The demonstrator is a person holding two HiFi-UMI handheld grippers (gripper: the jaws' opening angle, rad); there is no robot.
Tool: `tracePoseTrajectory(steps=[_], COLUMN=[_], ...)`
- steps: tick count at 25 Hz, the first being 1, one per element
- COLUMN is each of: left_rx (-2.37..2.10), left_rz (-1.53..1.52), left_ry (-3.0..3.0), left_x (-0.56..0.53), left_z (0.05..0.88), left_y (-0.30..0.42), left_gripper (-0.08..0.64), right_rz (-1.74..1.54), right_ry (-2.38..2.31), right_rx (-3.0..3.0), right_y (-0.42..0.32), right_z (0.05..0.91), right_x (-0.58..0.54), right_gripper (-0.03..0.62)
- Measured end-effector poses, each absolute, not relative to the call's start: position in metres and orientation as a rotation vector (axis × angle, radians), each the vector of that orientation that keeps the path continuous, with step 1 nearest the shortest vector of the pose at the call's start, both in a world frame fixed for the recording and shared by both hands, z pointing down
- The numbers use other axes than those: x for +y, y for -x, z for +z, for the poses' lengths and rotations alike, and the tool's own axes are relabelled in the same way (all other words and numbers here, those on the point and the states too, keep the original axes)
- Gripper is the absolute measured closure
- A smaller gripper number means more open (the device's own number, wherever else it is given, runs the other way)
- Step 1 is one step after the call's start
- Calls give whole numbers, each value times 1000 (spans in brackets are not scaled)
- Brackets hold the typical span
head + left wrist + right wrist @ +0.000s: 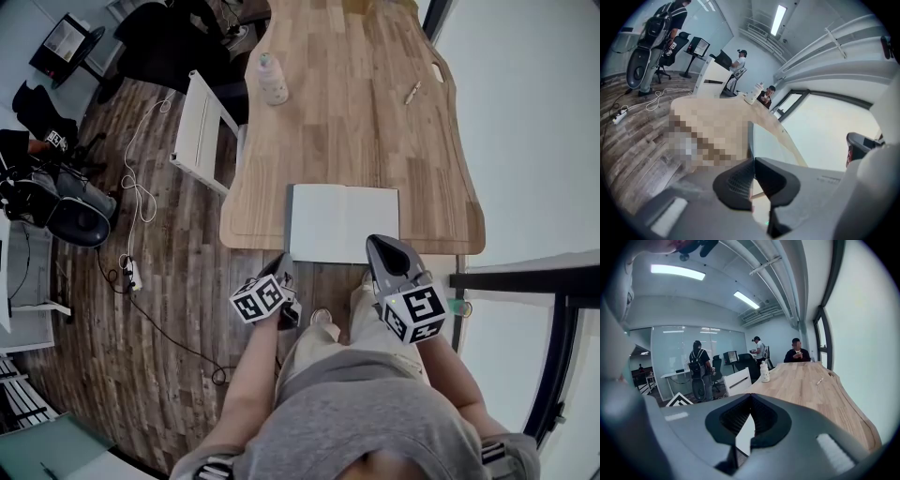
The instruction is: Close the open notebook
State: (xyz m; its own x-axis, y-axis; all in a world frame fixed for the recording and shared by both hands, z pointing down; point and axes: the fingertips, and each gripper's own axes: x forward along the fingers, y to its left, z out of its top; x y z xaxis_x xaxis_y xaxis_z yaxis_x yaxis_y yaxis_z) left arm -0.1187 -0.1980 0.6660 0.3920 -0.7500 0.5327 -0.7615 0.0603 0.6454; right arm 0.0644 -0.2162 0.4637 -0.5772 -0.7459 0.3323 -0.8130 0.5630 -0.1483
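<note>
The open notebook (342,223) lies with white pages up at the near edge of the wooden table (356,122). My left gripper (284,263) is at its near left corner. In the left gripper view the jaws (752,161) are shut on the notebook's thin left edge, which rises straight up from between them, with the pale page (768,140) to its right. My right gripper (375,244) hovers over the notebook's near right part. In the right gripper view its fingertips (751,398) meet with nothing between them, and white paper (745,432) shows below.
Farther up the table stand a pale bottle (273,80) and a pen (412,92). A white chair (202,131) is at the table's left side, with a cable and power strip (131,272) on the wood floor. People are at the room's far end. A window wall runs along the right.
</note>
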Motion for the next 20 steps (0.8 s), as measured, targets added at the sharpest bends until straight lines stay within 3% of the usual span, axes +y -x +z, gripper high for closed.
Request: tracePoseTrajectory(steps=[20], left_rx=[-1224], left_rz=[-72], left_ry=[-1964], left_x=[-199], left_z=[571], left_y=[73], left_gripper=[548], right_rz=[391], right_ry=[-1415], right_rx=[-2552], right_y=[-83], right_z=[448], right_x=[-179], right_gripper=[591])
